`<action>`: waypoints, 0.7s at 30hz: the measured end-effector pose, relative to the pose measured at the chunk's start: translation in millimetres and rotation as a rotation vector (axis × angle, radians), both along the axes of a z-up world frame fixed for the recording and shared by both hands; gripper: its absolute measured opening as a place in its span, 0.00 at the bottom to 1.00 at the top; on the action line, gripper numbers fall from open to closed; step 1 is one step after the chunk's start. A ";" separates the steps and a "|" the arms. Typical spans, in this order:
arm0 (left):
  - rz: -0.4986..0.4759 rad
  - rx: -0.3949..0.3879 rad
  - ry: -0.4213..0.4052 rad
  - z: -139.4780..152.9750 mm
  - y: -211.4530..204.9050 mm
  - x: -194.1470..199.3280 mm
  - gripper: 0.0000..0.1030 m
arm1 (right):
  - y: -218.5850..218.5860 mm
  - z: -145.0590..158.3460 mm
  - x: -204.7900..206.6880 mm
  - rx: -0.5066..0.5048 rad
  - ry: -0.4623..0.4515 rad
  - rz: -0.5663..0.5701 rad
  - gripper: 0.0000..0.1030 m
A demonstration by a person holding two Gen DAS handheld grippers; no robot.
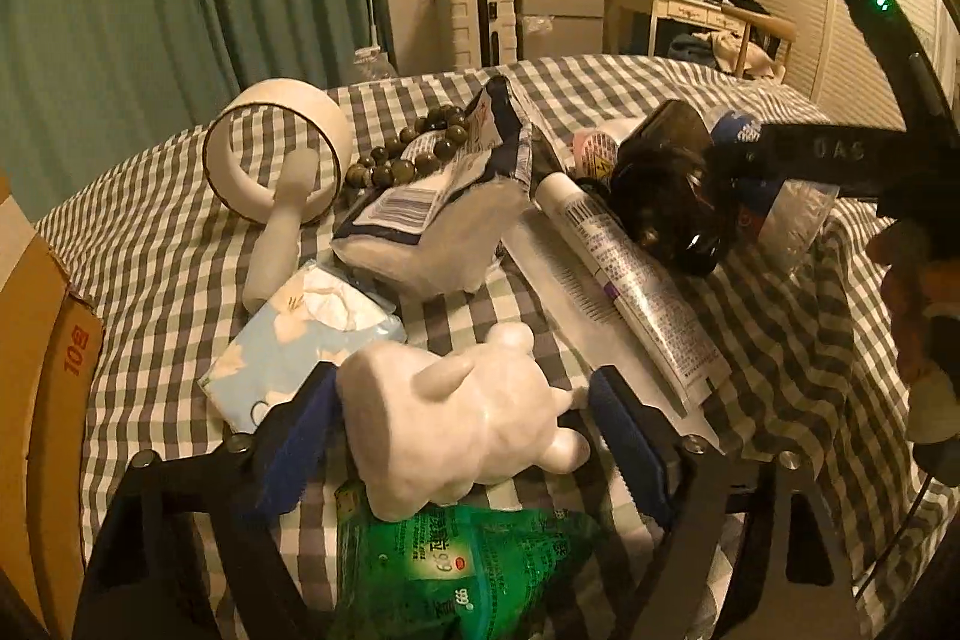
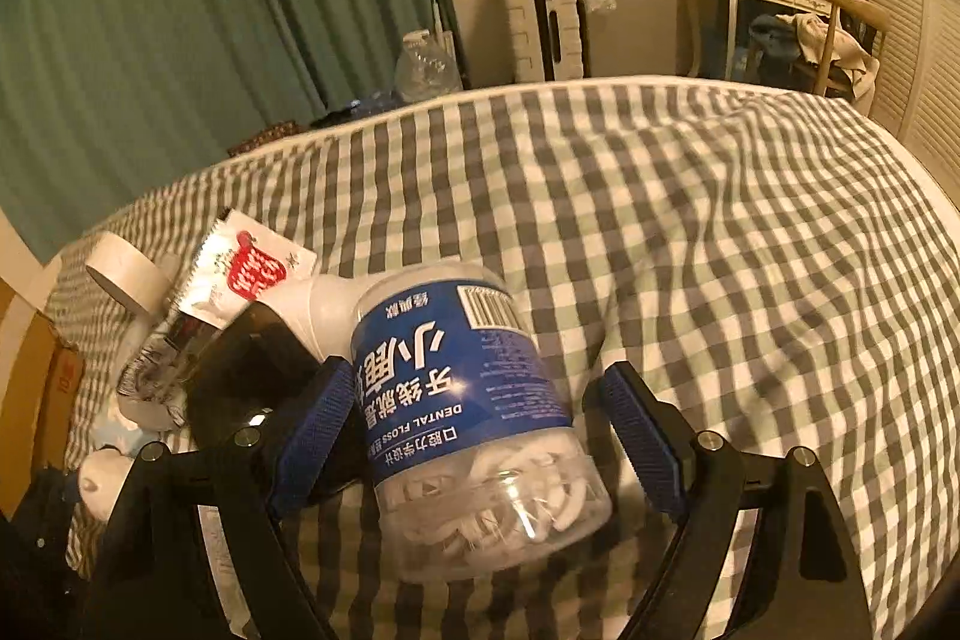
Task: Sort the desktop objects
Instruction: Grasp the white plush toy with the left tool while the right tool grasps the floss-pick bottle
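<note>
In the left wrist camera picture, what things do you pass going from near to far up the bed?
Green packet → white animal figure → tissue pack → bead bracelet

One figurine [image 1: 462, 424]; one floss jar [image 2: 474, 412]

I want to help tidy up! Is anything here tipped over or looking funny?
Yes. The floss jar lies on its side on the checked cloth, not standing. The white animal figurine is tipped over too, partly on a green packet. The blue-and-white pouch looks torn open.
</note>
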State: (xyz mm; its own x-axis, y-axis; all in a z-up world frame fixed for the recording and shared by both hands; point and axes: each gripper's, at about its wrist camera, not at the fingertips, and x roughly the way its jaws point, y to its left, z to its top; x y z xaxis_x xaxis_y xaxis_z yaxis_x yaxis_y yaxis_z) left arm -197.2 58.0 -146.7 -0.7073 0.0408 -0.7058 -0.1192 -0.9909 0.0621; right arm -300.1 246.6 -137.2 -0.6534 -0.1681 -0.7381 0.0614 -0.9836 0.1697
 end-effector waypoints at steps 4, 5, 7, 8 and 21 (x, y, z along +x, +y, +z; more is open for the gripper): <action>0.018 0.038 0.018 6.1 -10.3 -0.9 0.66 | -0.6 -0.4 10.3 -0.015 -0.023 -0.030 0.65; 0.022 0.052 0.021 8.9 -13.5 -1.1 0.66 | 1.4 0.0 19.4 -0.030 -0.028 -0.060 0.64; 0.028 0.070 0.009 9.7 -19.1 -0.2 0.66 | 1.6 -1.1 35.1 -0.041 -0.047 -0.087 0.64; 0.036 0.071 0.009 10.7 -20.5 1.3 0.66 | 1.2 -1.3 45.8 -0.031 -0.064 -0.090 0.64; 0.053 0.103 0.076 58.3 -24.6 40.9 0.64 | -2.2 33.5 148.0 -0.035 -0.100 -0.130 0.61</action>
